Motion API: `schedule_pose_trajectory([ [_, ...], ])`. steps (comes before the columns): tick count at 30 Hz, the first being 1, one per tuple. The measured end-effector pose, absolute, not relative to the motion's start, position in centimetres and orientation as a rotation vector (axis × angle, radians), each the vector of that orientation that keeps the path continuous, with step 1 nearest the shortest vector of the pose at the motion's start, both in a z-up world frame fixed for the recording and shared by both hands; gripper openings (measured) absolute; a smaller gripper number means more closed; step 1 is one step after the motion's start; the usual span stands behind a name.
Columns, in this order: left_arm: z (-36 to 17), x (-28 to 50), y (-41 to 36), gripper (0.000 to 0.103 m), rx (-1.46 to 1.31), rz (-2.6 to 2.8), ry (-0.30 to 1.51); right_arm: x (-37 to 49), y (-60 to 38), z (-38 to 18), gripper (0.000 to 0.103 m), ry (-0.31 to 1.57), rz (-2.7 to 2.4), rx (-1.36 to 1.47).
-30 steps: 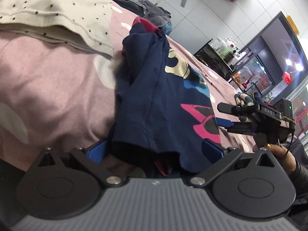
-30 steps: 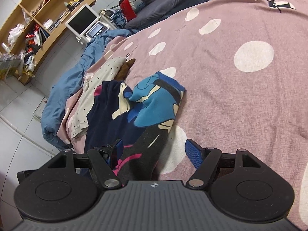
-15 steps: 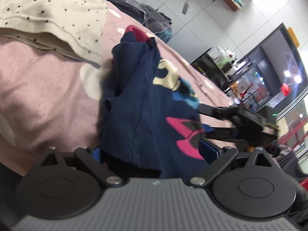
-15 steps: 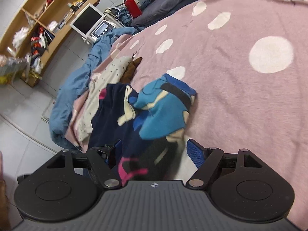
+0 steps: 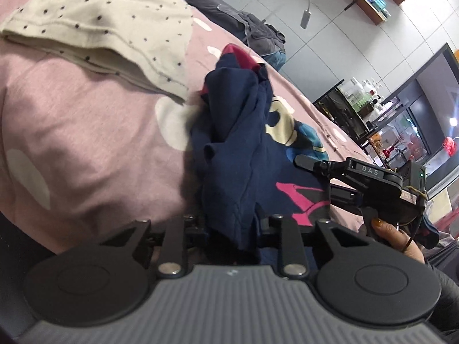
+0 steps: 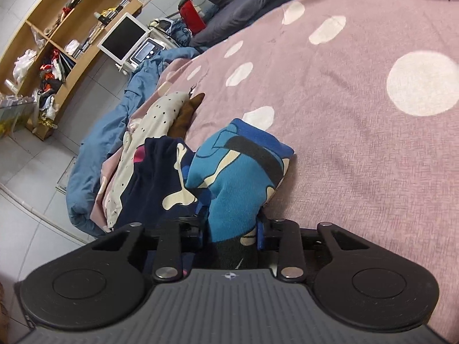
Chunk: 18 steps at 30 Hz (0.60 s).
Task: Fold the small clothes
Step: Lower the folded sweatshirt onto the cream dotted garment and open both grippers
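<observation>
Both pairs of tongs had closed on the navy garment since a second before, when their blue pads stood wide apart on each side of the cloth.

From the left wrist view, the left tongs [image 5: 229, 229] were clamped on a bunched fold of the navy garment [image 5: 238, 149], which rose in a crumpled ridge from the tongs toward its red collar. The garment lay on the pink bed cover [image 5: 86, 132] with white spots. A cream dotted cloth [image 5: 109, 25] lay just beside the garment, on the far left side. The right tongs [image 5: 309, 166] reached over the printed part of the garment from the right, and the person's hand [image 5: 393, 235] held their handle. A dark garment [image 5: 258, 31] lay at the far edge of the bed.

From the right wrist view, the right tongs [image 6: 232, 229] were clamped on the blue printed part of the navy garment [image 6: 238, 177], which stood up in a soft hump. The cream dotted cloth [image 6: 155, 120] lay beyond the garment on the left, with a brown piece [image 6: 189, 111] beside it. A blue blanket [image 6: 114, 120] hung down at the bed's left edge. A wooden shelf [image 6: 71, 28] and a white monitor [image 6: 123, 40] stood by the wall.
</observation>
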<state>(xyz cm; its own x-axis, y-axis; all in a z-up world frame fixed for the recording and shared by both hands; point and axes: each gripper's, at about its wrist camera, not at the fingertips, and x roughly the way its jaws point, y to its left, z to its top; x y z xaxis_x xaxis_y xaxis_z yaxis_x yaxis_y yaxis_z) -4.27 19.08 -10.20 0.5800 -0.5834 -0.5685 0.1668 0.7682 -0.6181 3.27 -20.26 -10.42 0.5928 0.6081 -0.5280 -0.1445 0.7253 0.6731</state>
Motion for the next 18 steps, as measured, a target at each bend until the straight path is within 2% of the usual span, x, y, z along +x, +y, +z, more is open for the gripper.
schedule_pose_trajectory([
  [2,-9.7,-4.3,19.1,0.021,-0.556,-0.473,0.839,2.7,-20.1,-9.8,0.046,0.802,0.475,0.617],
  [9,-7.3,-5.0,18.3,0.019,-0.516,-0.507,0.802,0.7,-19.1,-6.5,0.042,0.722,0.497,0.487],
  [13,-5.0,-5.2,18.0,0.019,-0.493,-0.529,0.741,0.5,-17.4,-2.3,0.04,0.624,0.569,0.382],
  [18,-0.5,-4.1,20.3,0.019,-0.484,-0.495,0.615,4.2,-13.6,2.8,0.04,0.523,0.708,0.324],
])
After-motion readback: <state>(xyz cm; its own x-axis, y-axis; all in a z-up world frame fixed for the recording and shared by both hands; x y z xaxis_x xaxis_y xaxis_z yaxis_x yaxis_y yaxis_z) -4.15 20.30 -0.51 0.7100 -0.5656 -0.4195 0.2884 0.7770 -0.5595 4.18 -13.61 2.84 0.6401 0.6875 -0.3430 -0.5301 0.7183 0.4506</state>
